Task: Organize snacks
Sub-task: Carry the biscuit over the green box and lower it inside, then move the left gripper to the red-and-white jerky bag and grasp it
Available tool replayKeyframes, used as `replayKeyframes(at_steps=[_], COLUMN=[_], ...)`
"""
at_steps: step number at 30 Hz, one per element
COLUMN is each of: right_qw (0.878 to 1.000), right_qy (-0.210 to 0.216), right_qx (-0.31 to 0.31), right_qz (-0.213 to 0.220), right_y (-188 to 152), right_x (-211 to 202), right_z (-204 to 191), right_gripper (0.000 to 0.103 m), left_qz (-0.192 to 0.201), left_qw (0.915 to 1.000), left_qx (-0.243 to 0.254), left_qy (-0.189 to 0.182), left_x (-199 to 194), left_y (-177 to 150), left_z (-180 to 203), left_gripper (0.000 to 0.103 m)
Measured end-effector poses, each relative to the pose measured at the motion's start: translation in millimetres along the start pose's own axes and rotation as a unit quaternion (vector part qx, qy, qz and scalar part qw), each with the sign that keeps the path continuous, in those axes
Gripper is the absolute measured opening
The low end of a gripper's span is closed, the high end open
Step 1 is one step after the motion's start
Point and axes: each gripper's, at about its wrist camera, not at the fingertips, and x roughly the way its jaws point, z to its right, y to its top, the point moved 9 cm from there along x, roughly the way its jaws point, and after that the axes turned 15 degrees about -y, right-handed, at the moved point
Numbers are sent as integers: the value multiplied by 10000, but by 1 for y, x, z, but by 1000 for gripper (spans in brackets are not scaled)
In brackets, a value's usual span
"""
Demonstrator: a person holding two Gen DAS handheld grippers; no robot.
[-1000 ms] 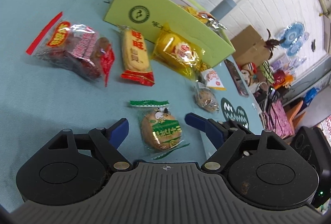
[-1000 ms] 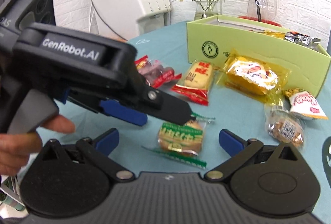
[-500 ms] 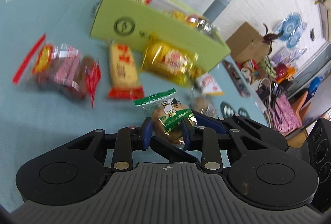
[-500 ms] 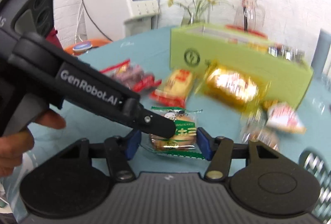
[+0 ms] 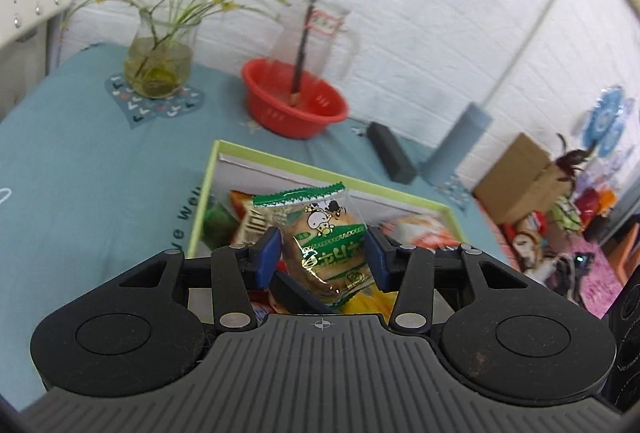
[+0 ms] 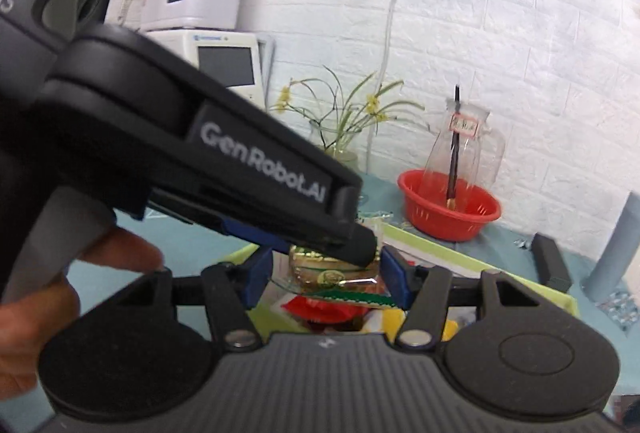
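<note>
Both grippers, left (image 5: 320, 253) and right (image 6: 326, 275), hold one green-striped clear-wrapped round cake (image 5: 326, 249) above the lime-green cardboard box (image 5: 200, 201); left jaws opening around it, right jaws clamped; next, release inside.

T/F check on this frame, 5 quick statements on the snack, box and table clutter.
1. The snack packet sits between the left claw's pads. True; that claw's jaws are opening.
2. The packet lies flat on the tablecloth. False: it is held up over the open green box.
3. A glass jug stands in the red basin. True.
4. The green box is empty. False: other snack packs already lie inside.
5. The flower vase stands in the box. False: it stands on a coaster, apart from the box.
</note>
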Motion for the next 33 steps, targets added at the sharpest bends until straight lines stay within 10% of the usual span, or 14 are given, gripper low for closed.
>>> replayKeyframes(at_steps=[4,11,21,26,33], right_qw=[9995,9994,9968,9930,9749], right_qy=[88,151,296,1155,1919], right_qx=[-36,235,-165,-231,-546], right_qz=[-286,201,722,-67,-988], right_y=[-12,7,26,-23,-75], right_x=[31,3,-53,-70,-43], right_z=[4,17,-16,-56,-131], right_gripper=[68,94,94,94,94], left_qz=[-118,766,1068,250,11], left_qw=[9998,9949,9931,9995,9916], left_qx=[-134,52,263,142,-1293], left_qy=[-109,-659,-407,94,61], left_x=[21,-46,-112,-130,-144], left_y=[-5,26,30,-39,-124], left_z=[-21,5,3,-40,-98], left_gripper=[31,75,81,81,67])
